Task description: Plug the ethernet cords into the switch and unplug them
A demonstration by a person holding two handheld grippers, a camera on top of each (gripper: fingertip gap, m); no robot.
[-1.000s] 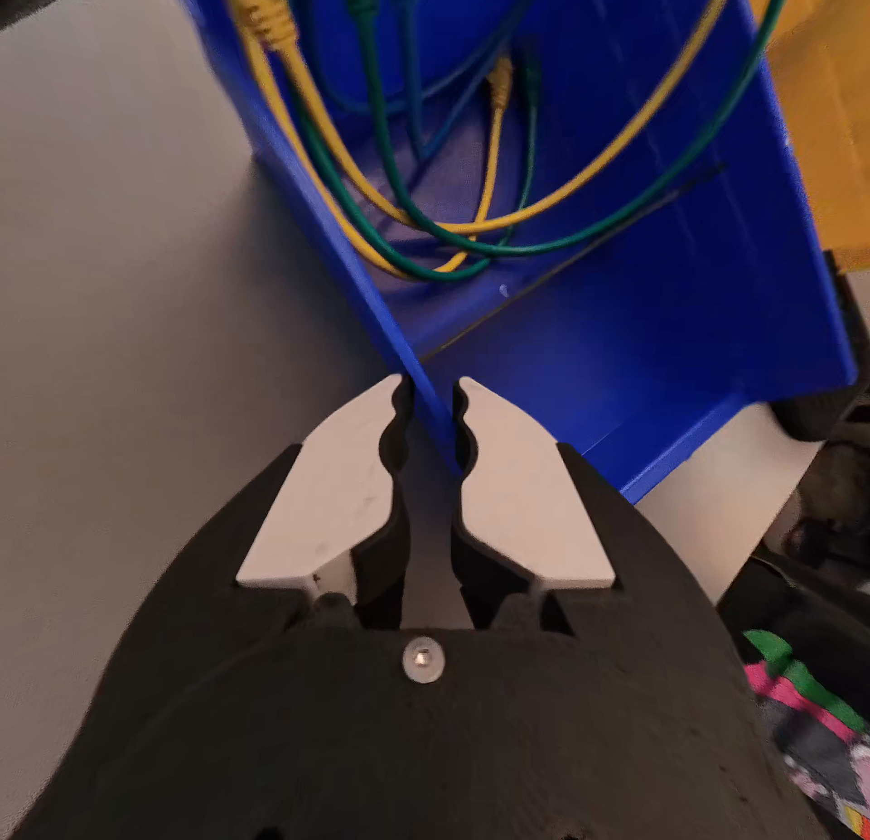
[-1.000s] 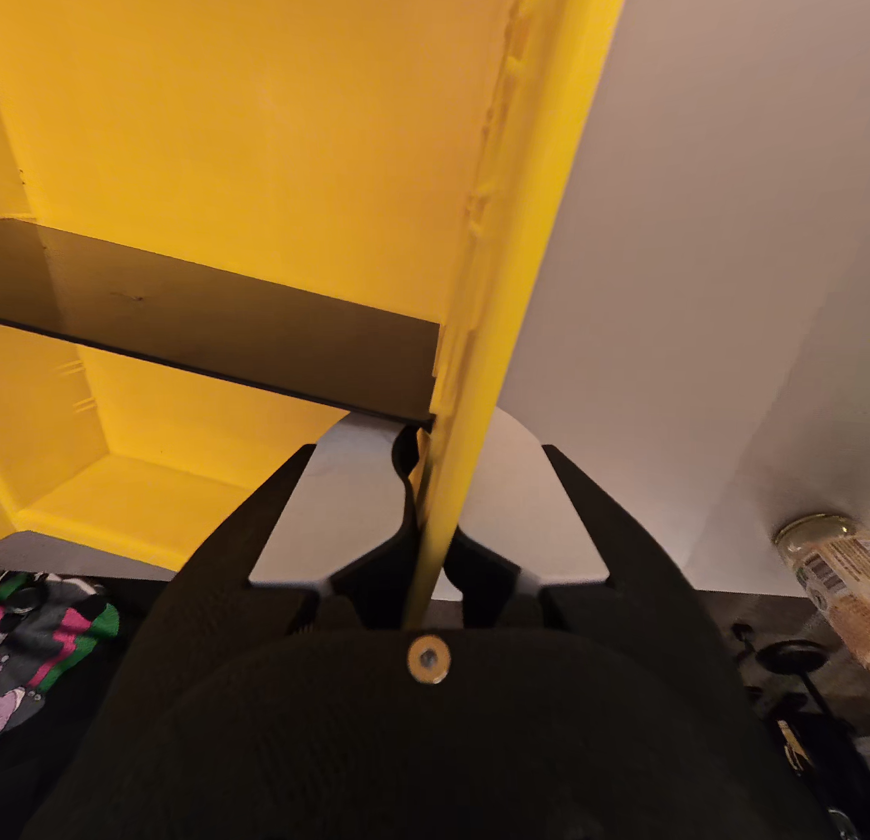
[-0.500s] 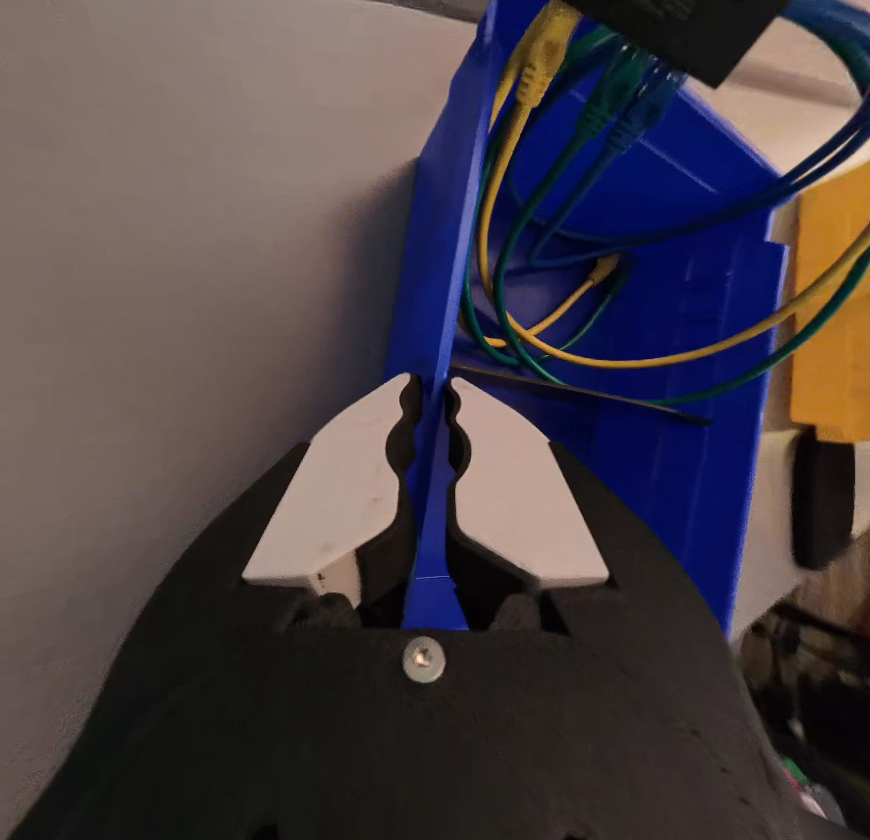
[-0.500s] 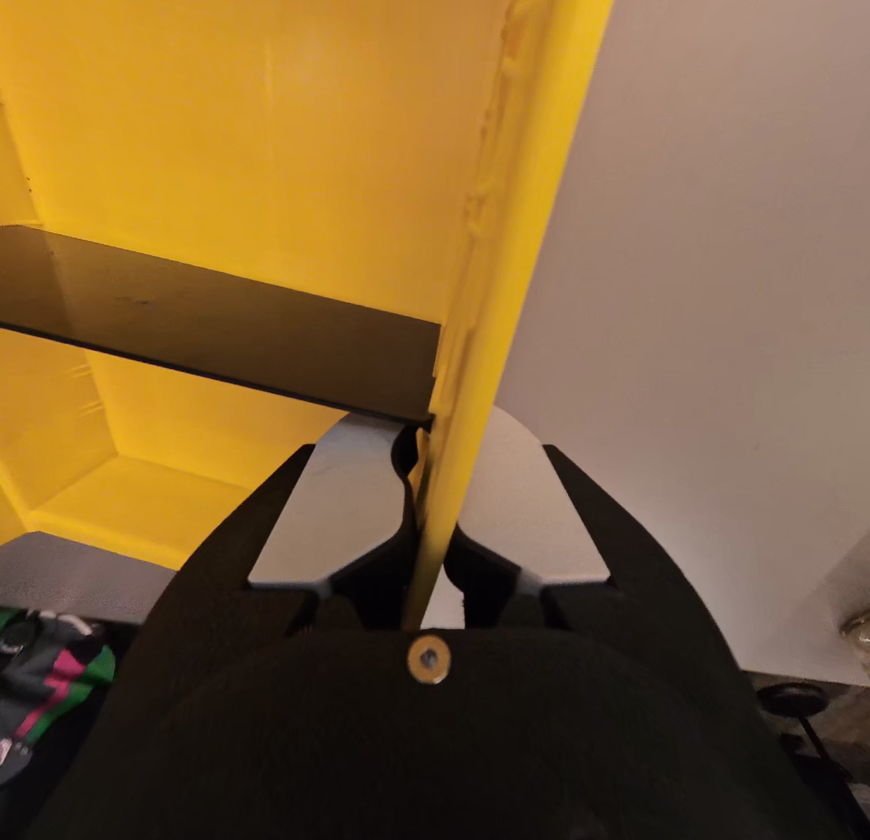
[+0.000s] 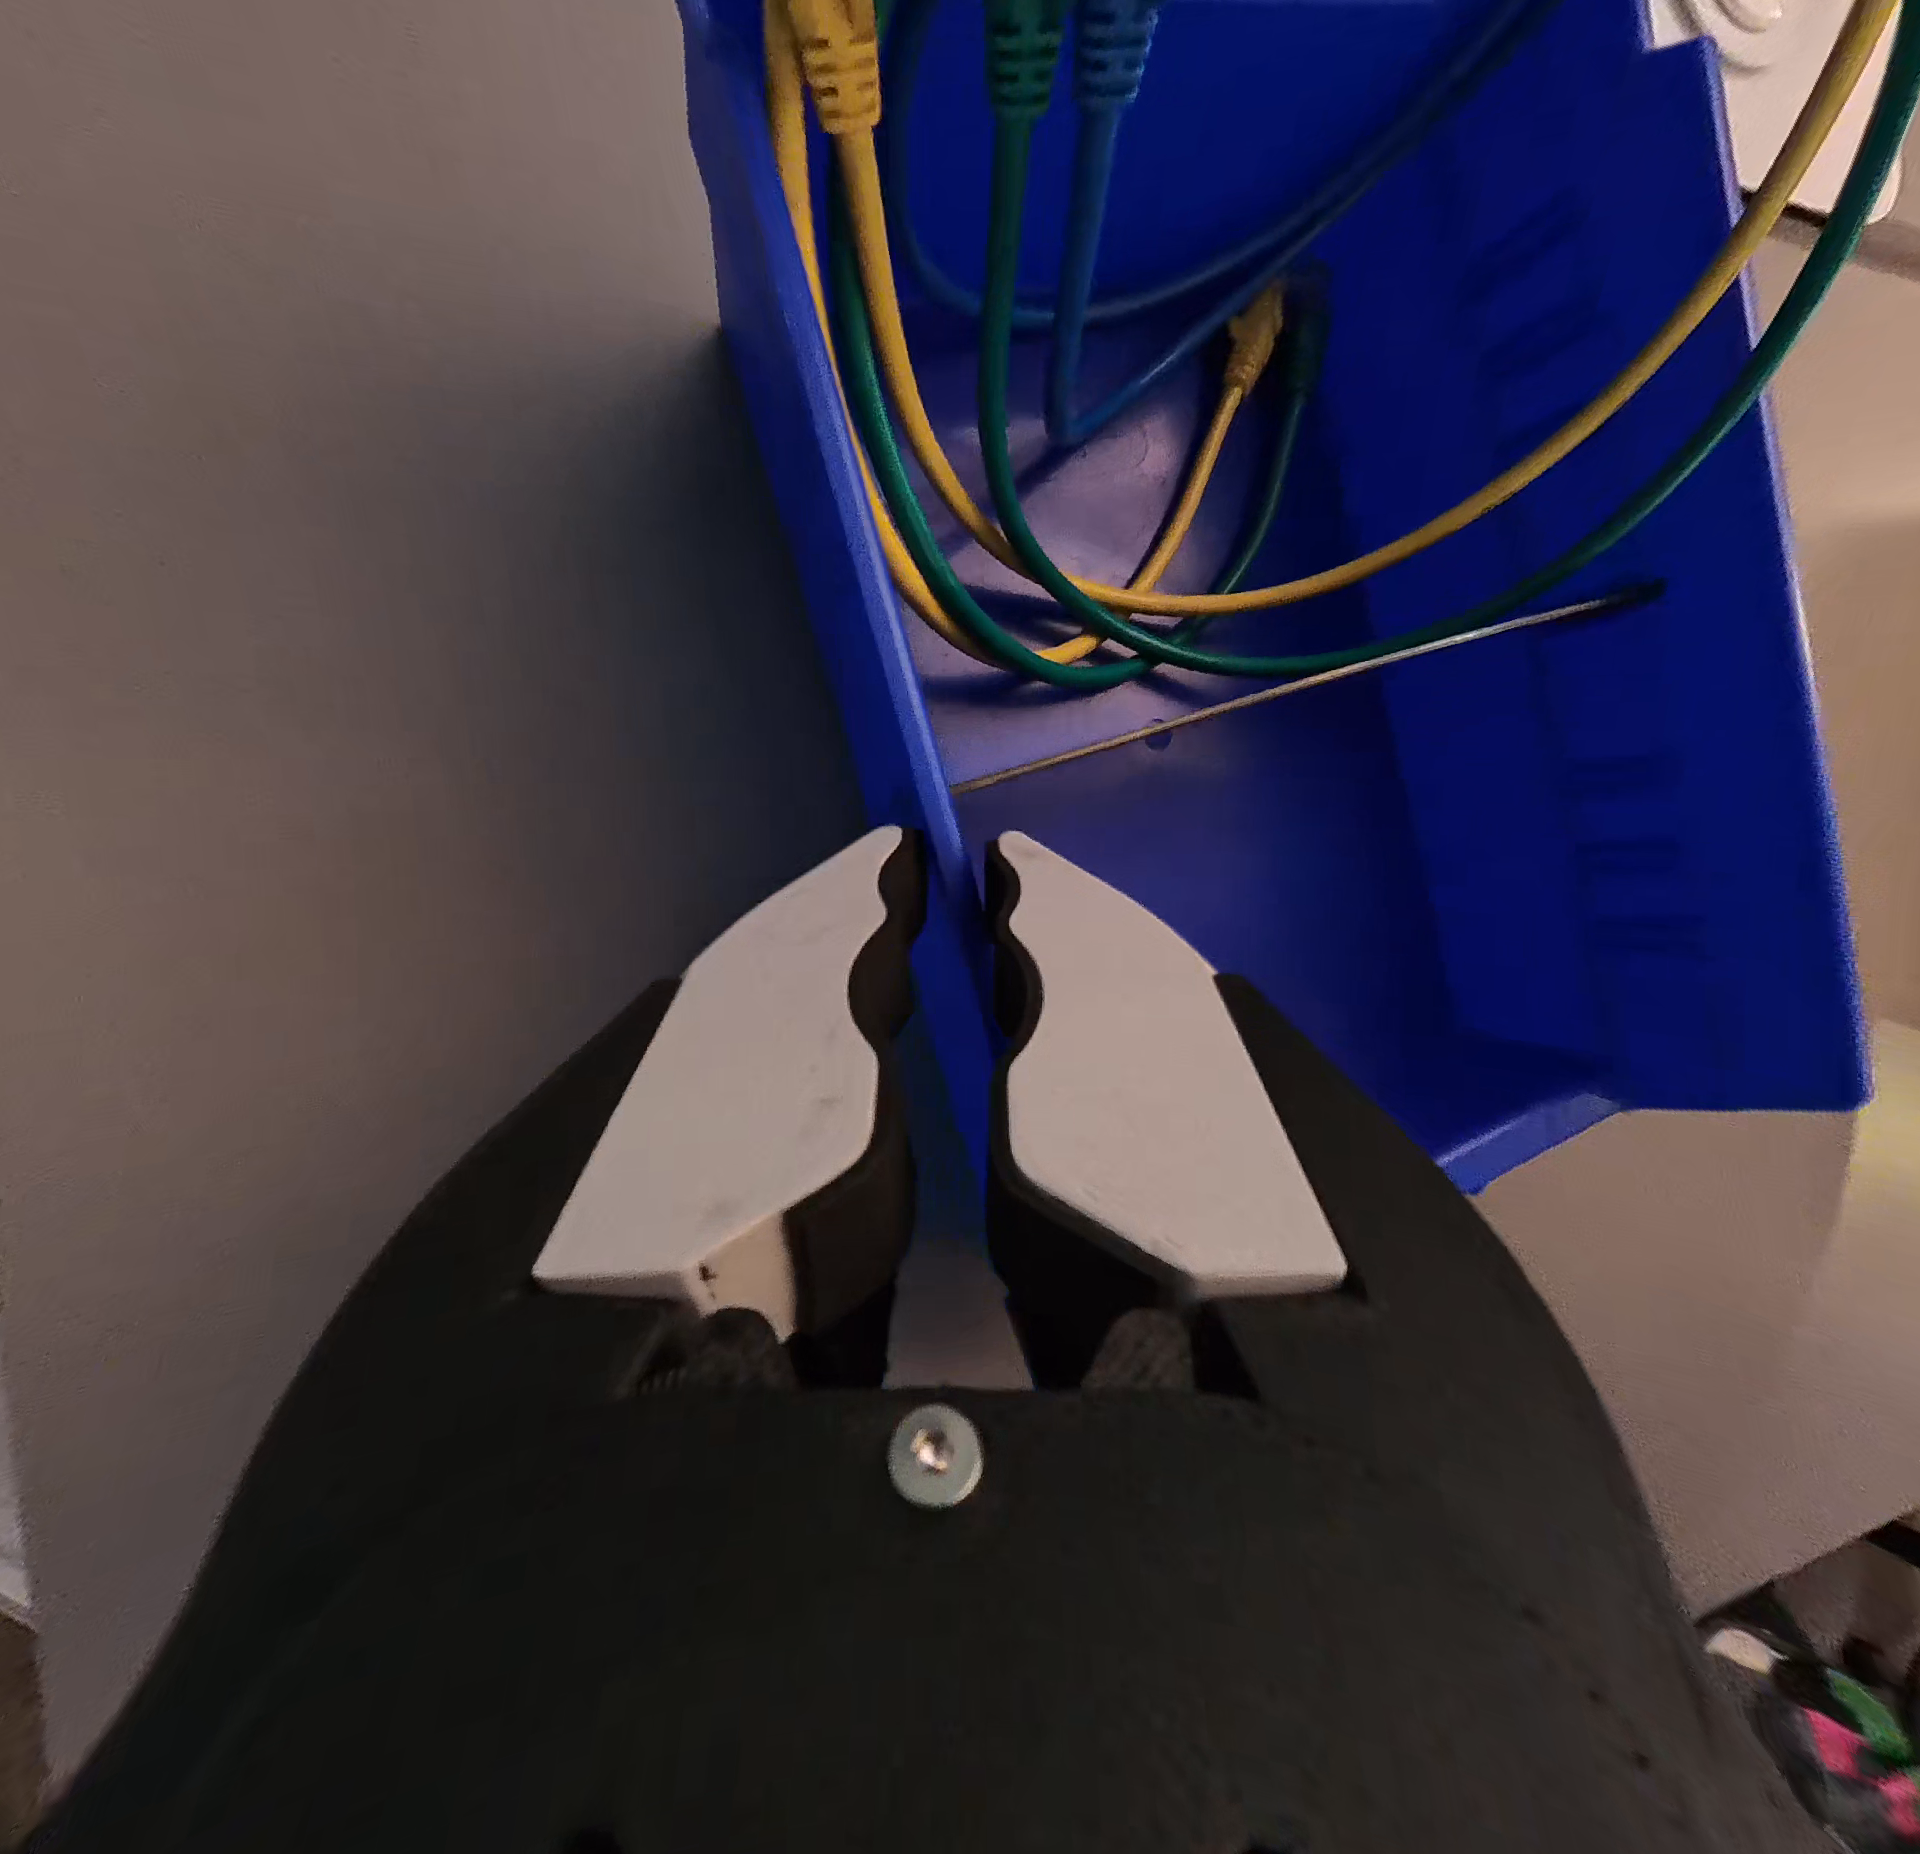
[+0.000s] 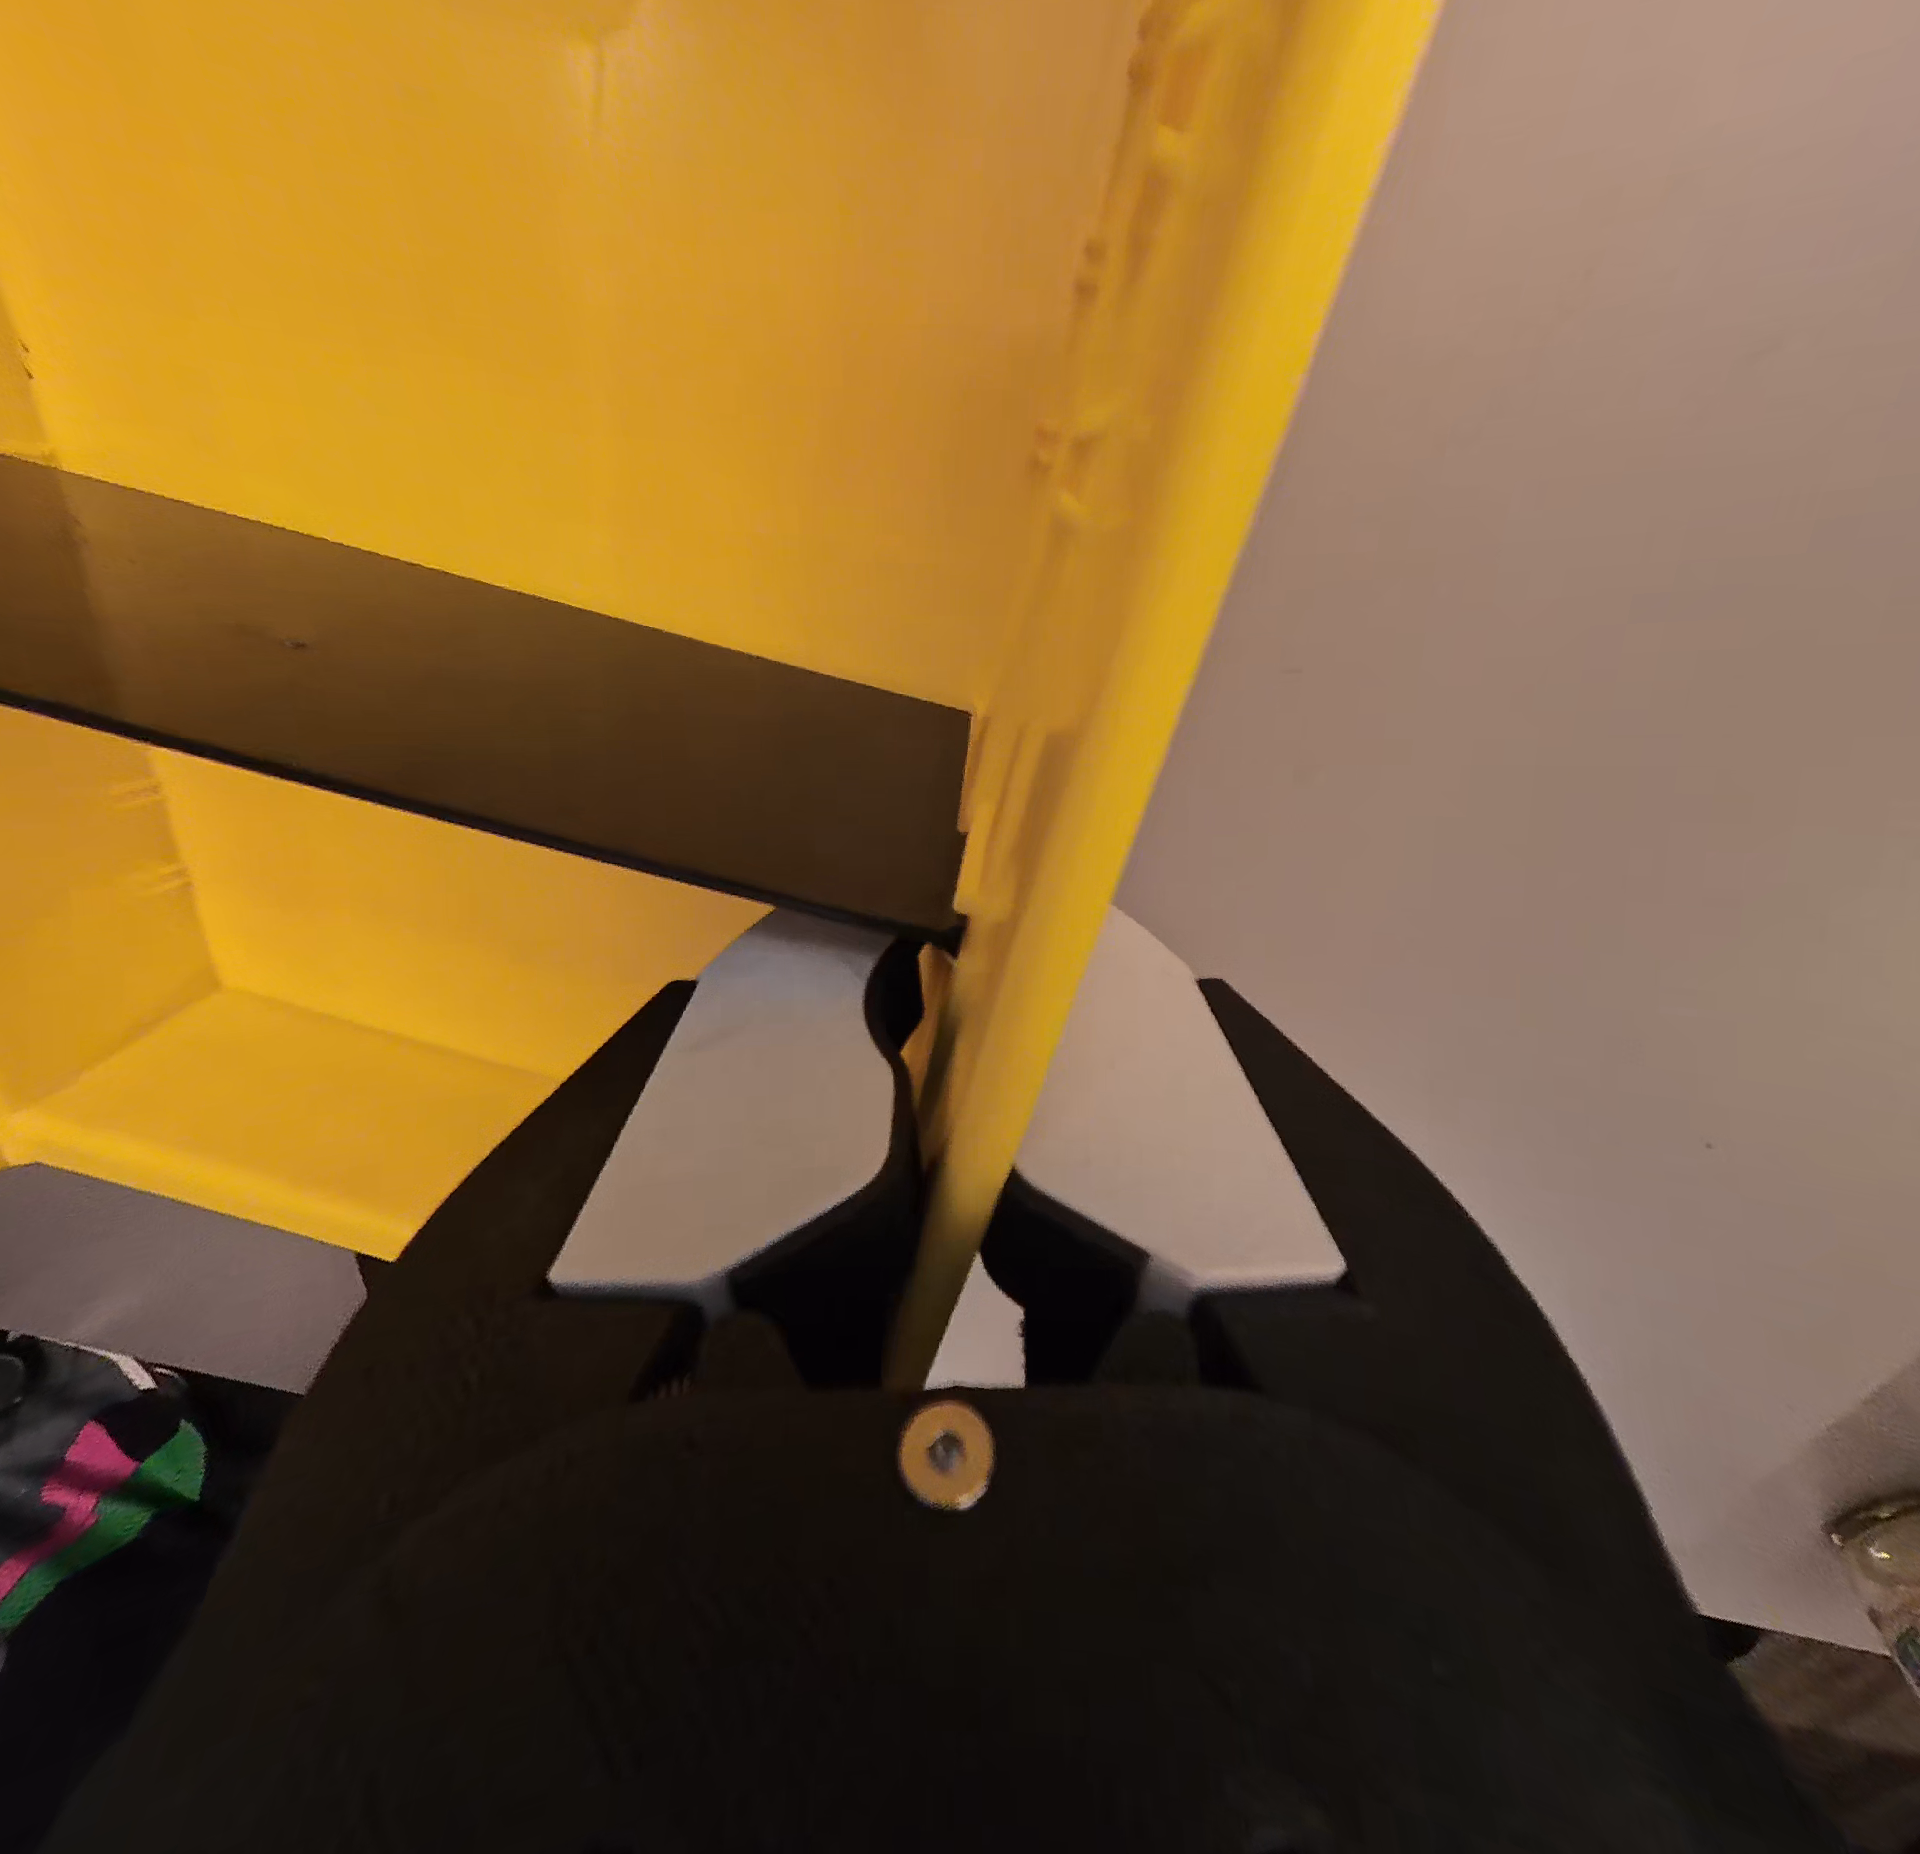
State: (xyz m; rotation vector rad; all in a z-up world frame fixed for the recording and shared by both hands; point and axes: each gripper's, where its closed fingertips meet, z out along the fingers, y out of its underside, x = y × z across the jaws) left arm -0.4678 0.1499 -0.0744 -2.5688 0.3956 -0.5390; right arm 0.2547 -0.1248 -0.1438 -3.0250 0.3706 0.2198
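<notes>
My left gripper (image 5: 951, 848) is shut on the left wall of a blue bin (image 5: 1455, 869). Yellow (image 5: 904, 433), green (image 5: 997, 433) and blue (image 5: 1081, 277) ethernet cords hang down into the bin from the top edge of the view. Their upper plug ends reach the top of the frame; the switch is out of view. A loose yellow plug (image 5: 1255, 334) lies deep in the bin. My right gripper (image 6: 966, 957) is shut on the right wall of a yellow bin (image 6: 623, 350), which looks empty.
A thin black divider (image 5: 1299, 687) crosses the blue bin and a black divider (image 6: 499, 734) crosses the yellow bin. Both bins stand on a pale table (image 5: 364, 557). A jar (image 6: 1886, 1565) sits low right, and patterned cloth (image 6: 83, 1513) lies below the table edge. Tip to tip, the grippers are about 80 cm apart.
The left view swung: the blue bin tilted, the black switch showed at the top half a second ago, and has left the frame again. The right gripper and yellow bin shifted only slightly.
</notes>
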